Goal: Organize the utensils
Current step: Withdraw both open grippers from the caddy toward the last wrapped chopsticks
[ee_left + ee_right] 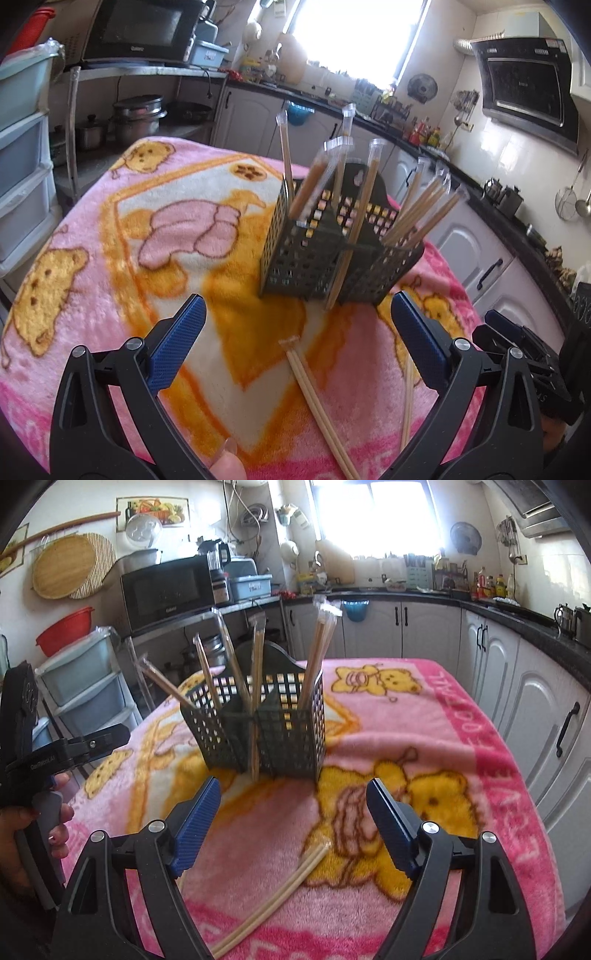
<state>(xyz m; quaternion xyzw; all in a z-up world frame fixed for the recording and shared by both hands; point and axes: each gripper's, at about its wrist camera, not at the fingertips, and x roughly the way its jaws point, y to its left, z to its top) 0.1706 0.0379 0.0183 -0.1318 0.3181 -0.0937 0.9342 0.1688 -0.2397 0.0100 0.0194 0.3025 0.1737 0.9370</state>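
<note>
cut-off and hidden parts on the blanket

the loose chopsticks [317, 406] run off the bottom edge; a second pair [408, 398] passes behind the left gripper's finger [421, 343]; basket [258, 727] bottoms of the standing sticks are unclear.

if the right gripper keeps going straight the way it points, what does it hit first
Probably the wrapped chopstick pair lying on the pink blanket, between and below the open right gripper. The black basket stands further along; depth is hard to judge.

Utensil basket [258, 723] on the blanket-covered counter [443, 716], wrapped chopsticks [317, 657] standing in its compartments, one loose pair [273, 893] lying in front of it
</note>
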